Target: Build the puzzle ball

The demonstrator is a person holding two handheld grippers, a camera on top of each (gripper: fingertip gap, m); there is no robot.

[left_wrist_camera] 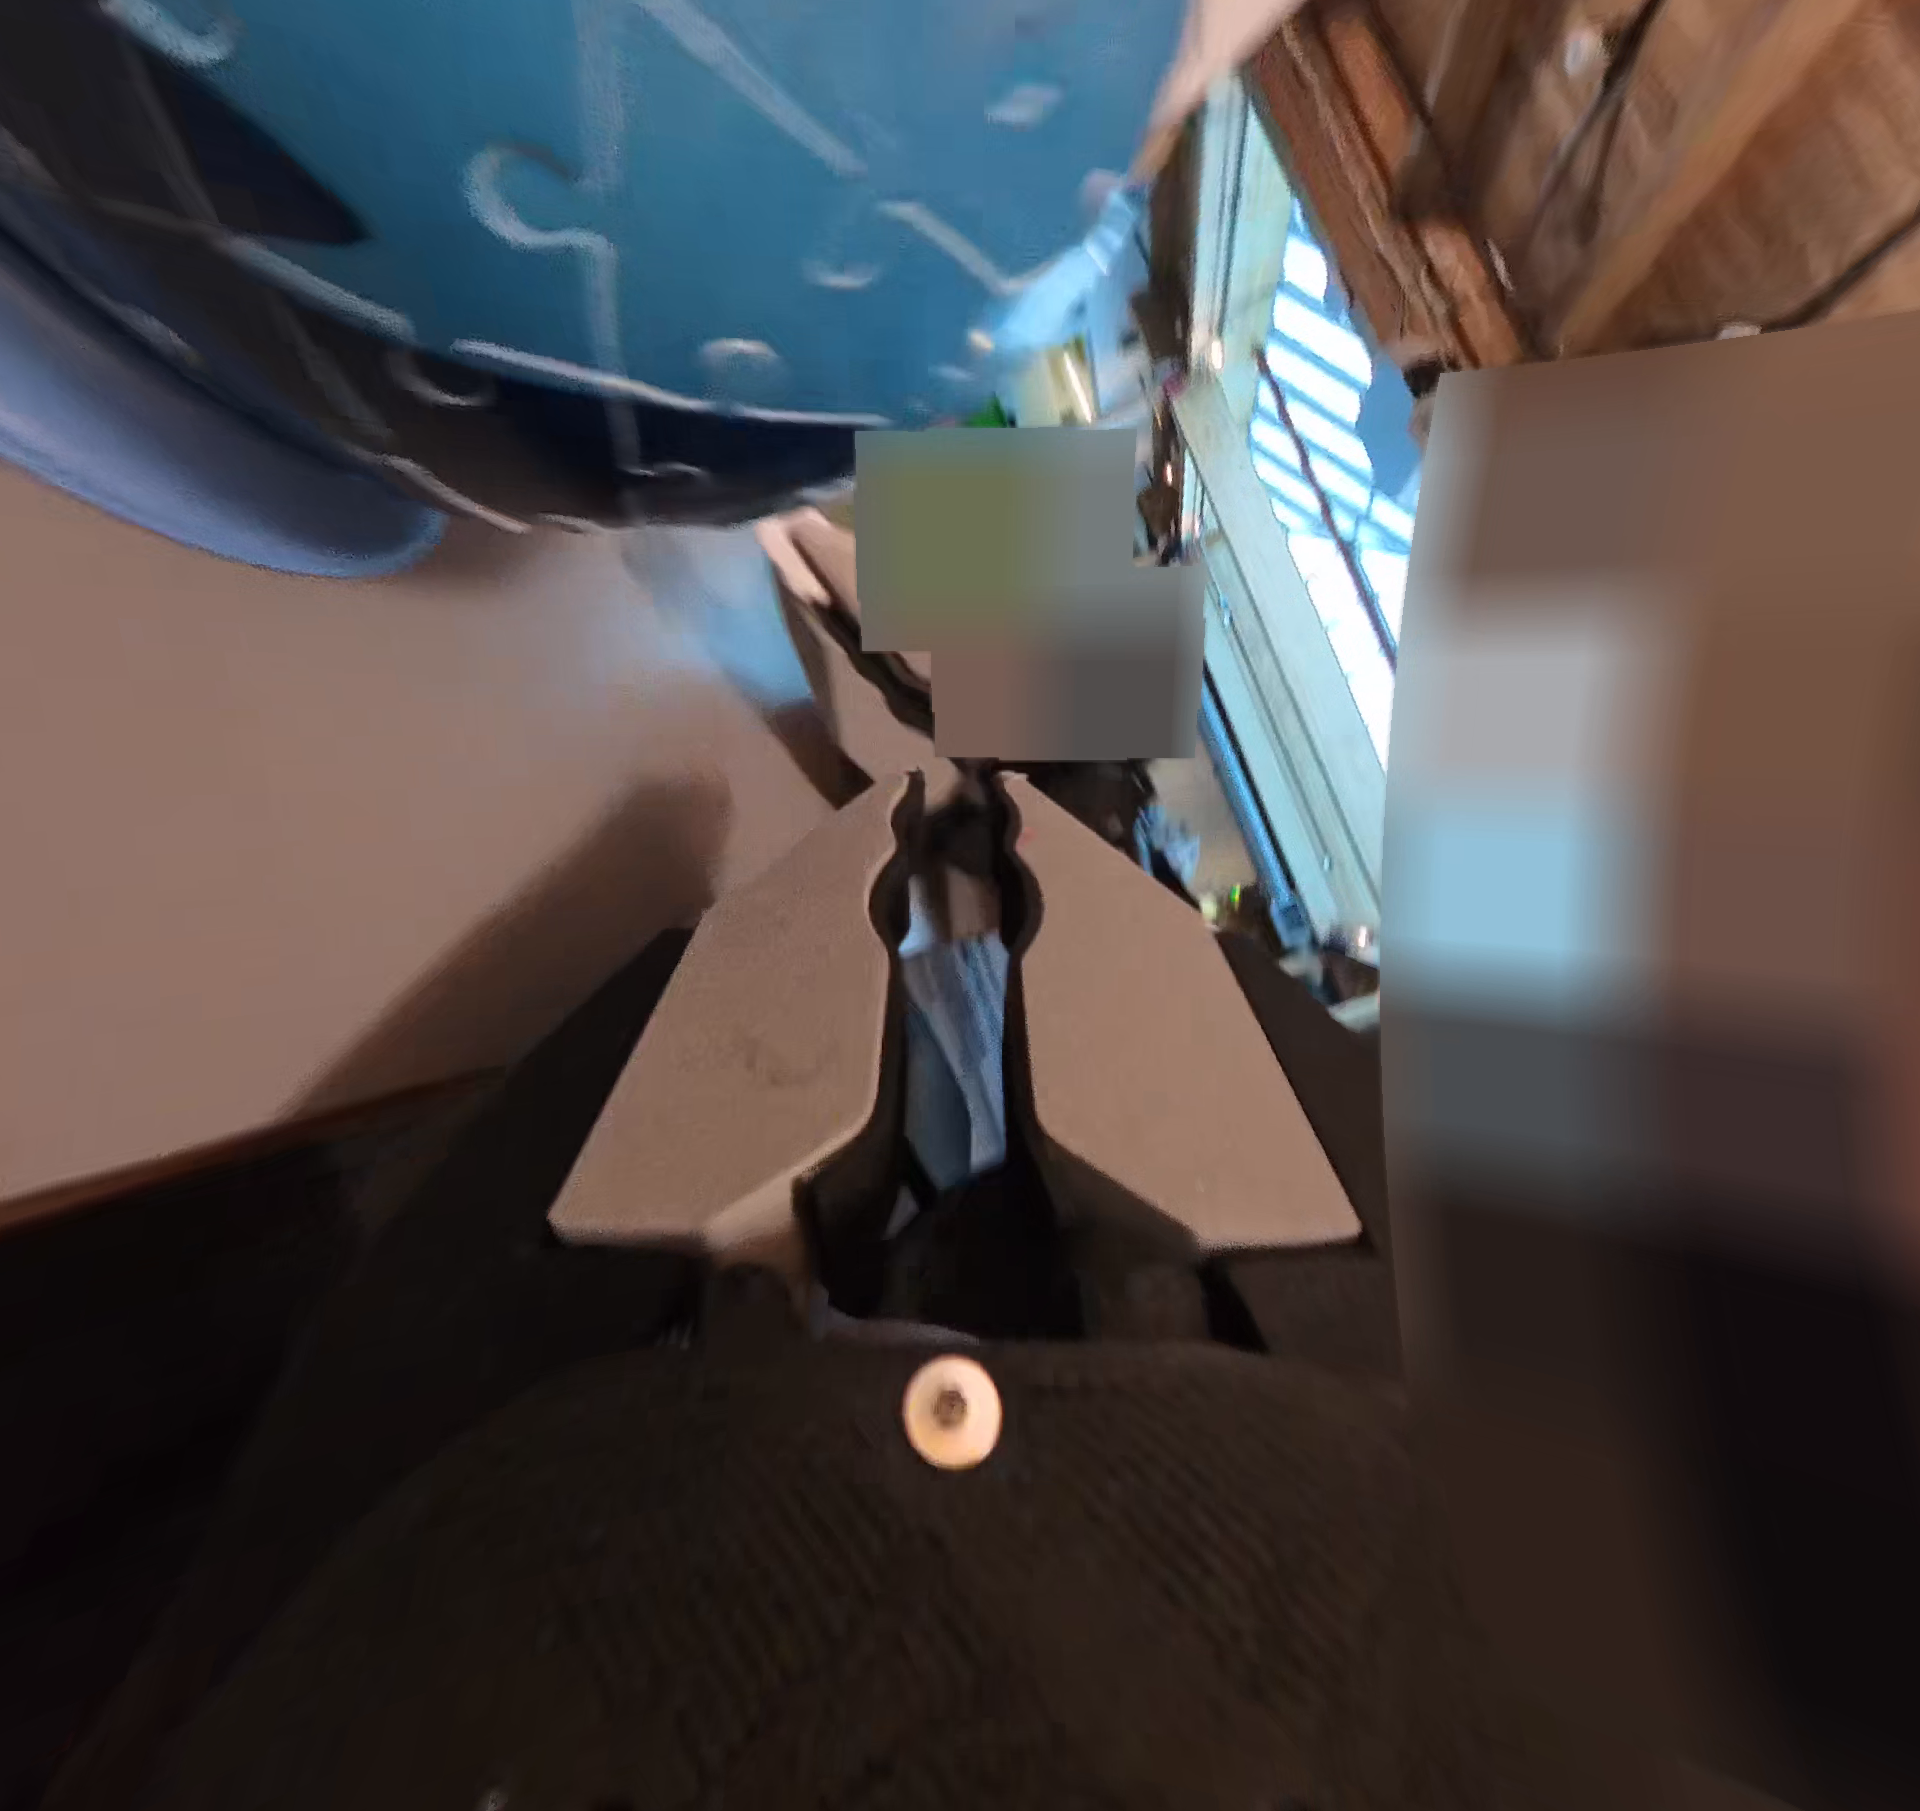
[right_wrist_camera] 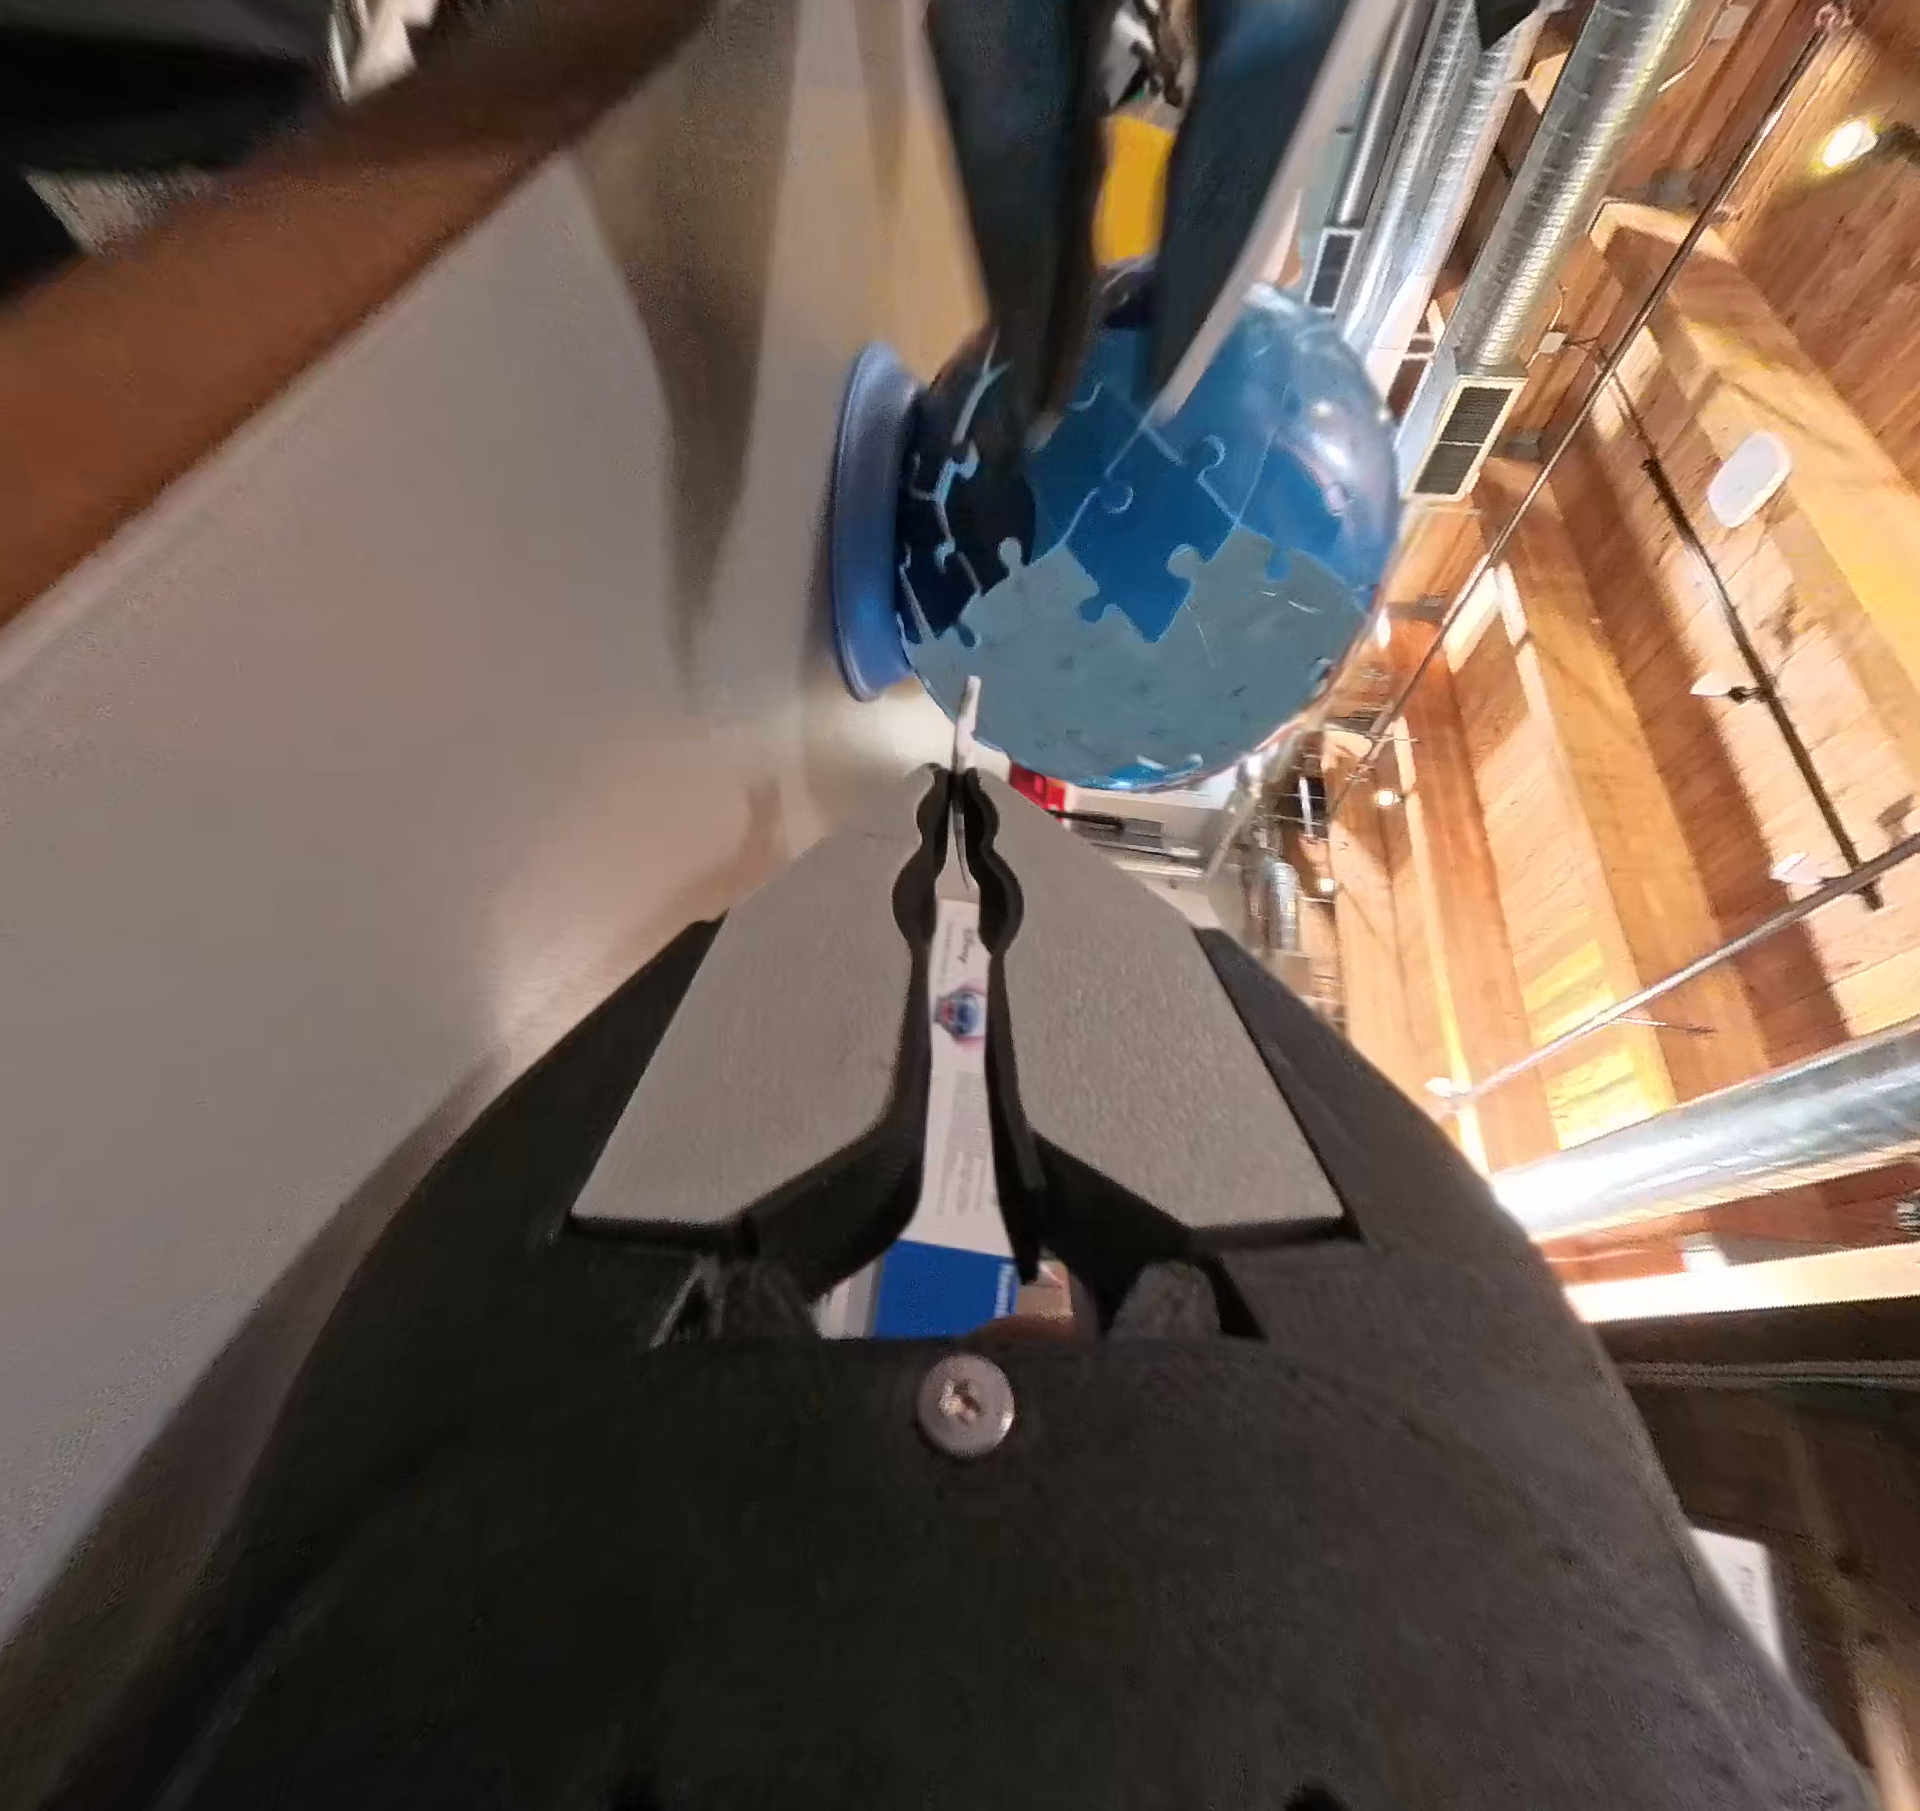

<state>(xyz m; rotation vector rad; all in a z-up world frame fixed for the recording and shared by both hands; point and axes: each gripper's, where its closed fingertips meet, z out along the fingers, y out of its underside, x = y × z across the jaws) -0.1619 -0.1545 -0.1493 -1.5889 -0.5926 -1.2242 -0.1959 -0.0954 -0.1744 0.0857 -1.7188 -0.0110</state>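
Puzzle ball [right_wrist_camera: 1143, 556]: blue sphere of interlocked pieces, mostly assembled, seated on a blue round stand [right_wrist_camera: 868, 525] that rests on the pale counter [right_wrist_camera: 416, 670]. Right wrist view is rolled, so the counter runs up the left side of the frame and the ball appears sideways against it. Piece shades differ: dark navy near the stand, mid blue in the centre, paler blue on the side nearest the camera.

Right hand-held gripper [right_wrist_camera: 958, 774]: jaws nearly closed, pinching a thin, pale puzzle piece [right_wrist_camera: 968, 722] seen edge-on. The piece's far end sits at the ball's lower pale-blue area; whether it touches the surface, I cannot tell. A printed sheet [right_wrist_camera: 966, 1117] shows through the gap between the fingers.

Left hand-held gripper [right_wrist_camera: 1101, 234], as seen from the right wrist view: comes in from above the ball, blurred, its two fingers spread over the ball's surface and in contact with it.

Left wrist view: heavily blurred. The ball [left_wrist_camera: 623, 151] fills the upper left, very close, the stand [left_wrist_camera: 208, 473] below it on the counter [left_wrist_camera: 312, 826]. Fingertips here [left_wrist_camera: 961, 785] stand close together with only a narrow slot between them; nothing clearly gripped.
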